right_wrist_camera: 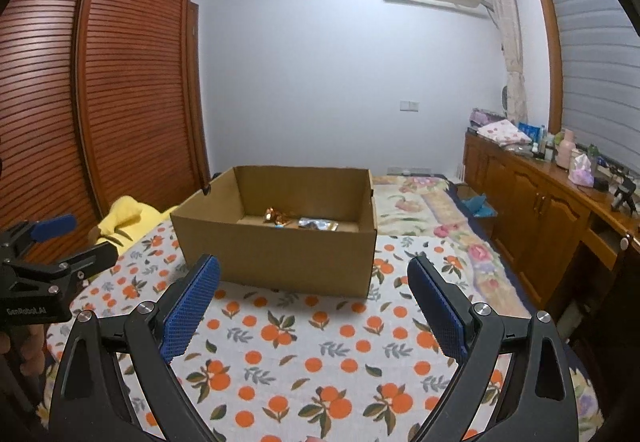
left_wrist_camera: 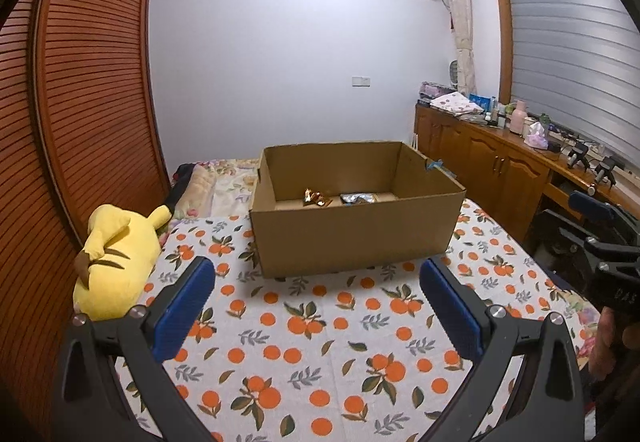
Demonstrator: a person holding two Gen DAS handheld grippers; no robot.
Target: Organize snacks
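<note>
A plain brown cardboard box (left_wrist_camera: 352, 226), rectangular and open-topped with smooth matte walls, sits in the middle of both views on a bedspread (left_wrist_camera: 304, 326) printed with oranges and grey-green leaves on white. Inside, against the far wall, lie two snack packets: a crinkled, shiny gold-orange wrapper (left_wrist_camera: 317, 197) to the left and a flat silvery foil pouch (left_wrist_camera: 360, 198) just beside it on the right. Only their upper parts show over the near wall.

The left gripper (left_wrist_camera: 318, 306) fills the lower part of its own view, fingers spread wide with nothing between them; its blue pads (left_wrist_camera: 184, 306) carry a fine ribbed texture on black angular arms with round metal bolts. The right gripper (right_wrist_camera: 314, 306) stands the same way in its view, jaws wide apart and empty, its pads (right_wrist_camera: 192, 312) dotted with a knurled grid. Both hover low over the bedspread, near the box's front wall.

A soft yellow plush toy (left_wrist_camera: 116, 266) lies at the left edge of the bed, beside a louvred reddish wooden wardrobe (left_wrist_camera: 92, 90).
</note>
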